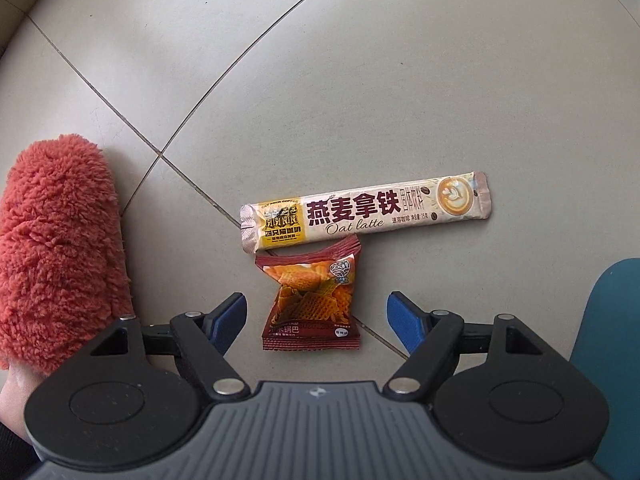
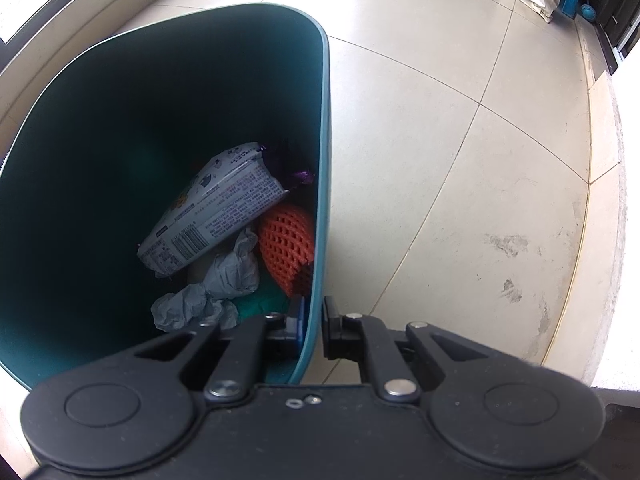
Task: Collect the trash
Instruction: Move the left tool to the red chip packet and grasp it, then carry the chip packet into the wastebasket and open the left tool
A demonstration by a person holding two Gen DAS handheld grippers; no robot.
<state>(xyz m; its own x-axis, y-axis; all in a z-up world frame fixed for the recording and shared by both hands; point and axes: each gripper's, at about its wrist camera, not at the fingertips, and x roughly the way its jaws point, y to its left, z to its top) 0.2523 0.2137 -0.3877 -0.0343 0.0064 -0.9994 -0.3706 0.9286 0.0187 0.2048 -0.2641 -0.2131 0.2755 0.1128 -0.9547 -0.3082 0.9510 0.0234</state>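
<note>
1. Left wrist view shows the red snack packet [image 1: 311,303] flat on the floor [image 1: 400,80], low in the middle of the frame, its top edge touching the oat latte stick [image 1: 366,211] just above it.
2. The left gripper [image 1: 316,316] has its jaws apart, one on each side of the packet, and the pads are not pressing it.
3. I judge the step is picking up this packet; next, close on it without also catching the stick.
4. In the right wrist view, the right gripper [image 2: 313,322] is clamped on the bin [image 2: 325,128] wall, with trash already inside.
5. A fluffy red slipper [image 1: 60,252] lies at the left.
</note>
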